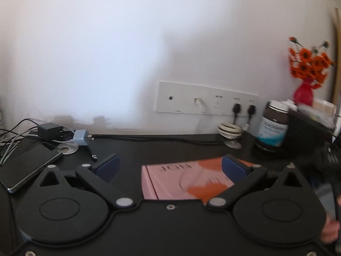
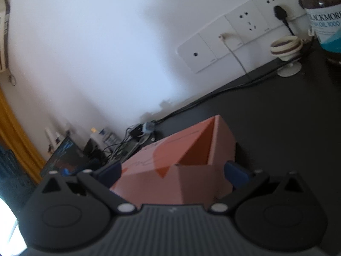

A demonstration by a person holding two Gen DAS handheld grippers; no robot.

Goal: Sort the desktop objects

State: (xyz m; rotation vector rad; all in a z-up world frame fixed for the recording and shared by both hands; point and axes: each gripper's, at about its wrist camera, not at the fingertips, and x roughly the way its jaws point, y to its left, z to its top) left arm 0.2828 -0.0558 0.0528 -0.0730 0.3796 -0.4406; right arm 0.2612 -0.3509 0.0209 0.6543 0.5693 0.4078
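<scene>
Here the flat pink-and-orange cardboard box lies on the black worktop between both wide-open tools: the left tool and the right tool each straddle it, gripping nothing, pads apart from the cardboard

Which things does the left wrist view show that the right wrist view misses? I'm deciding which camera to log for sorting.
Only the left wrist view shows the smartphone lying flat at the desk's left, the red vase of orange flowers and a black box at the right. Only the right wrist view shows a lit laptop screen and white bottles at the far end of the desk. Both show the pink and orange box, the brown supplement bottle, the wall socket panel, the blue charger, and open grippers.
</scene>
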